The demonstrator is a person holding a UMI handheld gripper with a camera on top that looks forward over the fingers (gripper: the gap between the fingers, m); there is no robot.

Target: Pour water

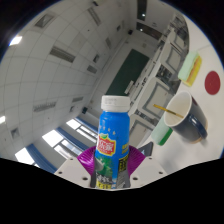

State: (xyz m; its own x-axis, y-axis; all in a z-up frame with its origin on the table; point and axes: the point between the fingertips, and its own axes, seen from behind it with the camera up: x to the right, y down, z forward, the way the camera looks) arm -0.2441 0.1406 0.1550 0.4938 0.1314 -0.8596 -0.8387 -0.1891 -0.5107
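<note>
A blue plastic bottle [113,135] with a white cap and a green and red label stands upright between my fingers. My gripper [113,160] is shut on the bottle, with a purple pad [88,159] pressed against each side of its lower body. The view is tilted strongly, so the room appears rotated. A white paper cup [182,108] stands beyond the bottle to the right, on a dark table [199,122]. The cup's opening faces the bottle's side, and its contents are not visible.
A yellow-green object [191,68] and a red round object [212,83] lie on the table past the cup. A white wall with a dark green board [130,62] and bright windows [70,133] fill the background.
</note>
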